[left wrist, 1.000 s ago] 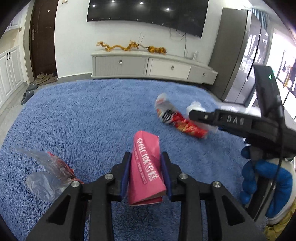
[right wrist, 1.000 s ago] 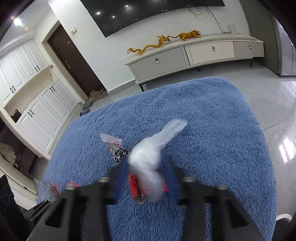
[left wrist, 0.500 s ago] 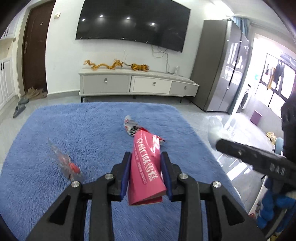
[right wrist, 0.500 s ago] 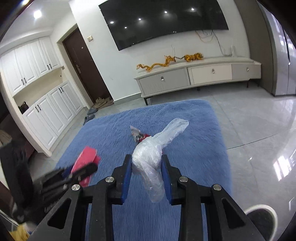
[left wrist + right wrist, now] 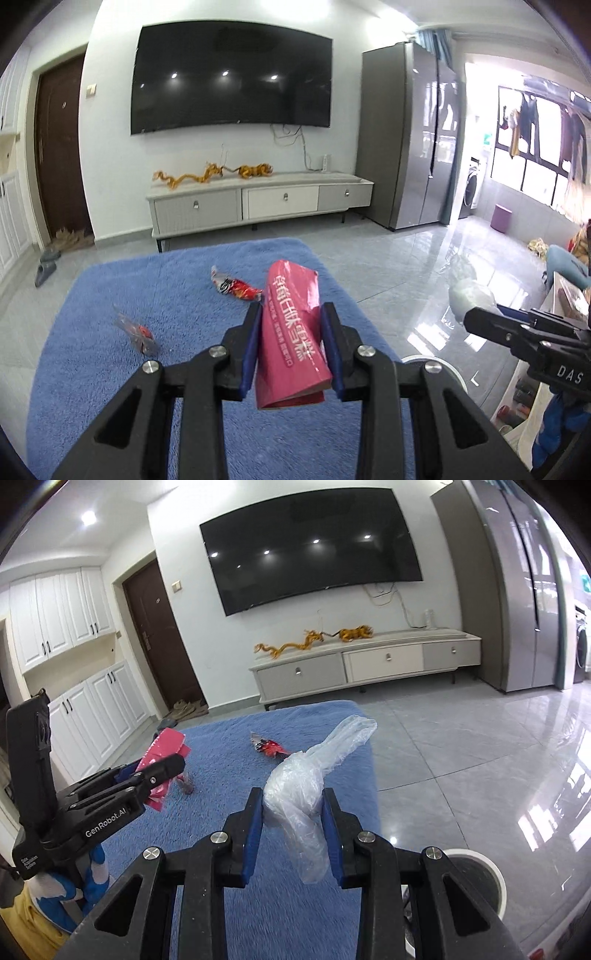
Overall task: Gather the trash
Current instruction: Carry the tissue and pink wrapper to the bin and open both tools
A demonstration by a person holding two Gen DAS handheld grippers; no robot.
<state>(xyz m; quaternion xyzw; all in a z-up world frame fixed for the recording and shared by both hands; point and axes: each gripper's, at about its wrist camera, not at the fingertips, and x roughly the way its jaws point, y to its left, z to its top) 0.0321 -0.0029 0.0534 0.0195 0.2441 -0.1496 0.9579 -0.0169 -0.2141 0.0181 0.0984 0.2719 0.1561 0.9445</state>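
Altogether four pieces of trash show, two held and two lying loose. On the blue rug (image 5: 177, 295) lie one red-and-white snack wrapper (image 5: 236, 286), toward the far end, and one clear crumpled wrapper with a red patch (image 5: 138, 334), nearer and to the left; they lie well apart from each other. Both also show in the right wrist view, the snack wrapper (image 5: 269, 747) plainly, the clear one partly hidden behind the other tool.

Two sets of tongs are in use. The left tongs (image 5: 291, 328) stand narrowly spread and pinch one pink packet with white print (image 5: 295, 332) between the blue pads (image 5: 249, 354), which press on its two sides; the packet stands up above the rug, its folded lower end hanging under the pads. The right tongs (image 5: 291, 812) are likewise narrowly spread, pinching one clear plastic bag (image 5: 299, 790), bunched between the pads, with one loose end sticking up to the right and the other hanging below.

One round white-rimmed bin (image 5: 476, 875) stands on the grey tiled floor (image 5: 480, 757) just beside the rug's near right corner, low in the right wrist view and partly hidden by the right tongs.
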